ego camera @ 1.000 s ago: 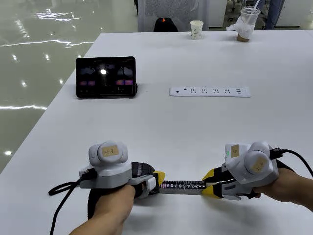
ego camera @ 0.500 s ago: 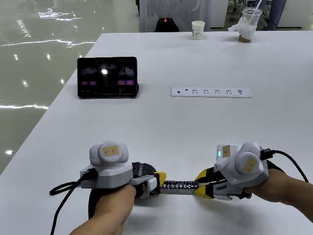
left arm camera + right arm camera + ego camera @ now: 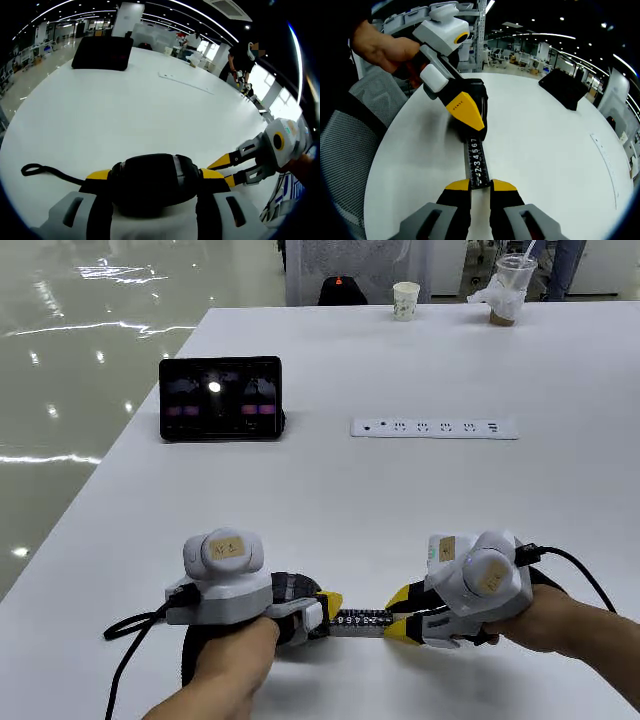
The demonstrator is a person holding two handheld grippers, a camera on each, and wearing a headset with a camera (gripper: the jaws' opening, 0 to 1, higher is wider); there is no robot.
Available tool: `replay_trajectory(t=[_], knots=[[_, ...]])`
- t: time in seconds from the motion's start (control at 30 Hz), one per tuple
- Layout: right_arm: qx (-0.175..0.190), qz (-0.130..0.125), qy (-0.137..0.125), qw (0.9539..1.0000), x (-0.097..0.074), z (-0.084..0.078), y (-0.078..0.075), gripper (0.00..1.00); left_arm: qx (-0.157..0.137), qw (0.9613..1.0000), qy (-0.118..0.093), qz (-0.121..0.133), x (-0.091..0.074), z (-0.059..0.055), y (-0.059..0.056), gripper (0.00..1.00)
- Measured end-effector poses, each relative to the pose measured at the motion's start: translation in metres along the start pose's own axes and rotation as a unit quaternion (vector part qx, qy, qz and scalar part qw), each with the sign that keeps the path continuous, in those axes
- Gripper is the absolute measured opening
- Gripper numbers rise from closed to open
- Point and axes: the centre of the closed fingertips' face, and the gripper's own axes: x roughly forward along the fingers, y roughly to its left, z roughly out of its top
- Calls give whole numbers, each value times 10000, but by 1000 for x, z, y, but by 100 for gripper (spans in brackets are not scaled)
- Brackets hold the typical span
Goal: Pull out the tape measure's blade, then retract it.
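The tape measure (image 3: 292, 598) has a black case, and my left gripper (image 3: 316, 611) is shut on it near the table's front edge. In the left gripper view the case (image 3: 152, 182) sits between the yellow fingertips. A short length of black blade (image 3: 362, 620) with white numbers runs right from the case to my right gripper (image 3: 397, 617), which is shut on the blade's end. In the right gripper view the blade (image 3: 476, 162) leads from my right gripper (image 3: 480, 186) to the case (image 3: 472, 95). Both lie low over the white table (image 3: 400, 500).
A dark tablet (image 3: 220, 398) stands propped at the left, and a white power strip (image 3: 435, 427) lies mid-table. A paper cup (image 3: 405, 300) and a plastic cup (image 3: 508, 285) stand at the far edge. A black strap (image 3: 45, 171) trails left of the case.
My right gripper has moved left toward the case, still shut on the blade's end. The exposed blade has become shorter. The left gripper has stayed put.
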Motion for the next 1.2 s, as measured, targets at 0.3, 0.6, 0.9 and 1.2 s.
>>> replay_trajectory(t=[0.3, 0.6, 0.9, 1.2], knots=[[-32, 33, -10, 10000, 5, 5, 0, 11, -6, 10000, 9, -12, 0, 0, 0, 63], [-40, 63, -31, 10000, 11, 11, 0, 11, -14, 10000, 8, -28, 2, 1, 0, 63], [-54, 86, -35, 9999, 14, 13, 1, 11, -35, 10000, 18, -43, 1, 1, 0, 63], [-47, 93, -31, 9999, 13, 13, 1, 11, -30, 10000, 42, -62, 1, 0, 0, 62]])
